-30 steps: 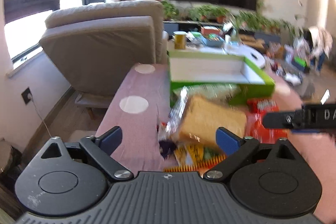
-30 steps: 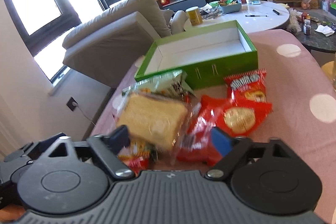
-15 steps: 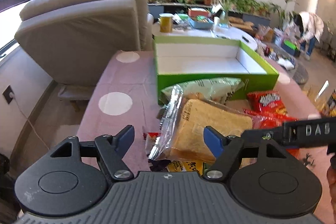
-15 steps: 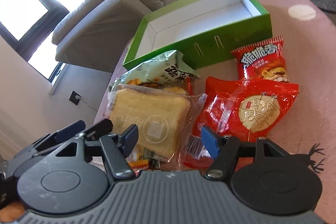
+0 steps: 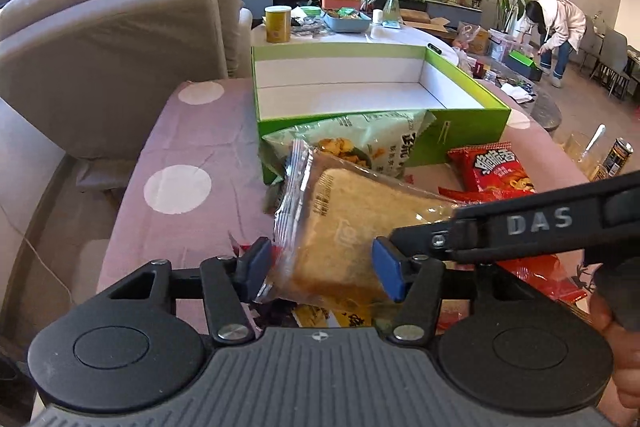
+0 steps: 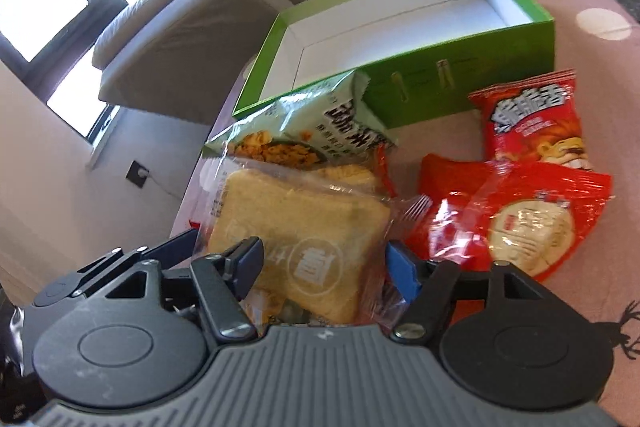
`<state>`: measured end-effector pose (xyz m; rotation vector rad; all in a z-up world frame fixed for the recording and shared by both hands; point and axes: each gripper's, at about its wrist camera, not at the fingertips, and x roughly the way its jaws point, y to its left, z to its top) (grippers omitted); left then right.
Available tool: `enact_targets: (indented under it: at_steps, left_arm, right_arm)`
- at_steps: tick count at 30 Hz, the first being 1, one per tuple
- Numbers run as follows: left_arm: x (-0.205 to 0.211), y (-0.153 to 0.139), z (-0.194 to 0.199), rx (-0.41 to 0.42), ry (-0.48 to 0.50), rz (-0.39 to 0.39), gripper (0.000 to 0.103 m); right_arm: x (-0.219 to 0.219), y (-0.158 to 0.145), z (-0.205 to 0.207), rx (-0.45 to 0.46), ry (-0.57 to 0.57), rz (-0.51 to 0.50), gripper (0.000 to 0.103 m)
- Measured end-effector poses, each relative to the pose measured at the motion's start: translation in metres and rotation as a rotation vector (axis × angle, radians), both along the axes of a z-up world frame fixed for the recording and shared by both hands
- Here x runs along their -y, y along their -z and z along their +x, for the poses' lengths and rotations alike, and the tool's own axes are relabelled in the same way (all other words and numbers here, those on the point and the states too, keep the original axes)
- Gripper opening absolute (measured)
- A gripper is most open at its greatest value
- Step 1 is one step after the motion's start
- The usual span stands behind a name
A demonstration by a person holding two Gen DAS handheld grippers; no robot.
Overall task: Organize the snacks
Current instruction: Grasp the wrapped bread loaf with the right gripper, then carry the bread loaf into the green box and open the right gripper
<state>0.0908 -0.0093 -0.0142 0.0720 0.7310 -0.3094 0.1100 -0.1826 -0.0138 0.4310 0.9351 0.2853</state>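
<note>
Green box [image 5: 468,123] (white inside), pink dotted cloth [image 5: 188,147]

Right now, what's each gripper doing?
Left gripper: jaws open around the bread pack, not clamped.
Right gripper: jaws open around the same bread pack, not clamped.

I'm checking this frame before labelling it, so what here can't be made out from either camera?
- Snacks under the bread packet: both views, covered by it and the gripper bodies.
- Grip: whether the left gripper or right gripper pads press the packet, unclear in both views.
- Near floor of the green box: left view, hidden by its front wall and the green snack bag.
- Round-cake red packet: print blurred, right view.
</note>
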Motion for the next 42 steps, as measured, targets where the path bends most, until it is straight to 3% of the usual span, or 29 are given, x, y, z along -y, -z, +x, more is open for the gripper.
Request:
enact_targets:
  at_steps: [6, 12, 19, 27, 35, 42]
  left_arm:
    - [-0.002, -0.009, -0.019, 0.022, 0.010, 0.007, 0.050]
    - [-0.001, -0.044, -0.033, 0.120, 0.029, -0.018, 0.050]
    - [0.016, -0.082, -0.006, 0.157, 0.029, -0.018, 0.050]
    - [0.045, -0.089, 0.052, 0.124, 0.031, 0.059, 0.050]
    - [0.057, -0.074, 0.103, 0.054, 0.013, 0.109, 0.050]
    - [0.060, -0.049, 0.141, -0.022, 0.012, 0.119, 0.049]
  right_arm:
    - [0.003, -0.002, -0.009, 0.049, -0.014, 0.000, 0.056]
    - [0.008, -0.044, -0.029, 0.190, -0.034, -0.036, 0.055]
    - [0.013, -0.091, -0.008, 0.298, -0.070, -0.124, 0.055]
    - [0.018, -0.091, 0.037, 0.326, -0.072, -0.194, 0.055]
    - [0.019, -0.078, 0.071, 0.317, -0.073, -0.209, 0.055]
    - [0.023, -0.055, 0.108, 0.250, -0.084, -0.181, 0.055]
